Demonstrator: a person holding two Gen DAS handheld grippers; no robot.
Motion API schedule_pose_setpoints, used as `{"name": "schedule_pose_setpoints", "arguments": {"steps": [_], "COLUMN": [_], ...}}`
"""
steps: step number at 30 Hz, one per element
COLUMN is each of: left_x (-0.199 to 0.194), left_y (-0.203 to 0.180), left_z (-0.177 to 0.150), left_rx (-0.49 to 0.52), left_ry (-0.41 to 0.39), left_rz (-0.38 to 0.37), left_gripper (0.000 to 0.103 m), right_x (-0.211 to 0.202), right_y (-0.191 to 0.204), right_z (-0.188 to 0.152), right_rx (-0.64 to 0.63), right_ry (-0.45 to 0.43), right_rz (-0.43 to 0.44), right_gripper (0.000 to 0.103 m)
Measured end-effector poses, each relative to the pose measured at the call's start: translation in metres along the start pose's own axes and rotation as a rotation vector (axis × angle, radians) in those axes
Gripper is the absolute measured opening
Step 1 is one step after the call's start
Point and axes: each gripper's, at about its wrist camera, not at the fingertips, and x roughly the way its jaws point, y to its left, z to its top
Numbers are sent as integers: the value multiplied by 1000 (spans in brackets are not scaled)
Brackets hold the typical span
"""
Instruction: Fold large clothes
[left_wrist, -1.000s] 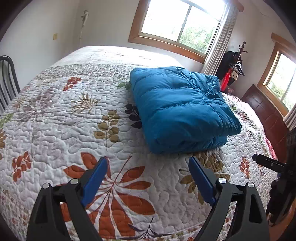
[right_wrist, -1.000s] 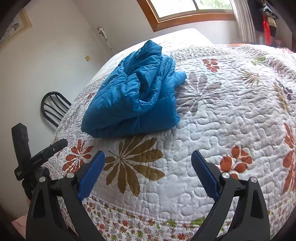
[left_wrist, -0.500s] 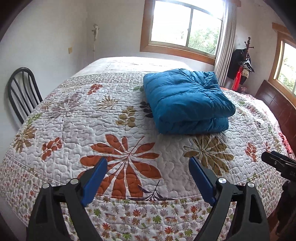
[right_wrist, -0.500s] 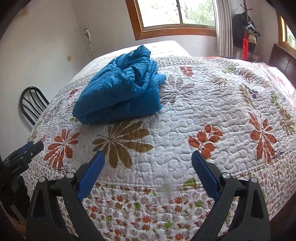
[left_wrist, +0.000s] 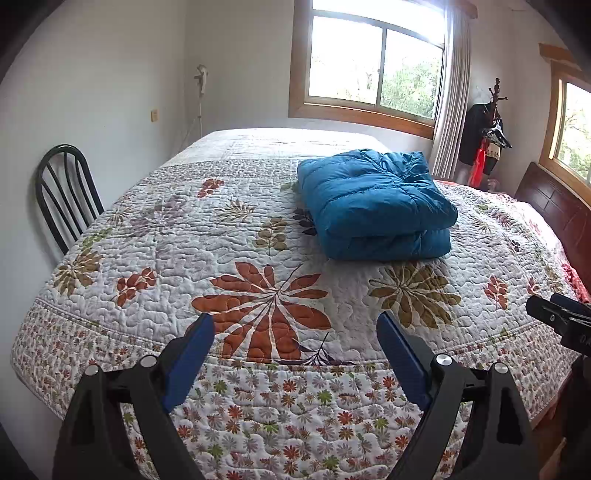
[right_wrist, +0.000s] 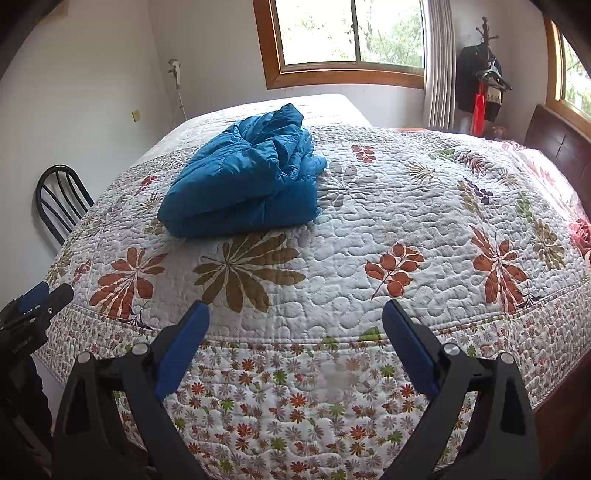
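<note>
The left gripper (left_wrist: 295, 338) is seen with its two blue-padded fingers (left_wrist: 190, 356) spread wide apart, and nothing is held between them. The gap is filled only by the flowered quilt (left_wrist: 177, 236) at the near edge of the bed, where a large orange leaf print lies. The right gripper (right_wrist: 295, 326) is likewise held wide open and empty, its blue pads (right_wrist: 410, 347) framing the border seam of the quilt (right_wrist: 406, 206).

Neither gripper is in contact with the bedding; both are held off the near edge of the bed, well apart from the garment.

The blue puffer jacket (left_wrist: 373, 205) is found folded into a thick, roughly rectangular bundle lying flat on the quilt, toward the middle of the bed. From the left wrist view it sits beyond the fingers and to the right of centre, with its folded edge turned toward the camera. From the right wrist view the same jacket (right_wrist: 247, 177) appears beyond the fingers and to the left, its upper layers bunched and less neat at the far end.

Part of the other gripper is glimpsed at the outer edge of each view.

Farther out, a black metal chair (left_wrist: 66, 192) is placed against the wall beside the bed, a wood-framed window (left_wrist: 373, 70) is set in the far wall, and a coat stand (left_wrist: 487, 129) with hanging clothes stands in the corner.
</note>
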Motion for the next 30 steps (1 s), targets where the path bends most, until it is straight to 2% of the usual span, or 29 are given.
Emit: {"name": "schedule_pose_setpoints", "arguments": {"steps": [16, 30], "left_x": [-23, -20], "left_y": [-9, -14], "left_z": [-9, -10], "left_rx": [27, 37], "left_ry": [-37, -29], "left_rz": [9, 8], "left_gripper": [90, 90], "right_x": [-16, -16], "right_y": [10, 8], "right_z": [-14, -15], "right_rx": [-30, -14], "right_ry": [-25, -26], "right_rz": [-56, -49], "right_gripper": [94, 94]}}
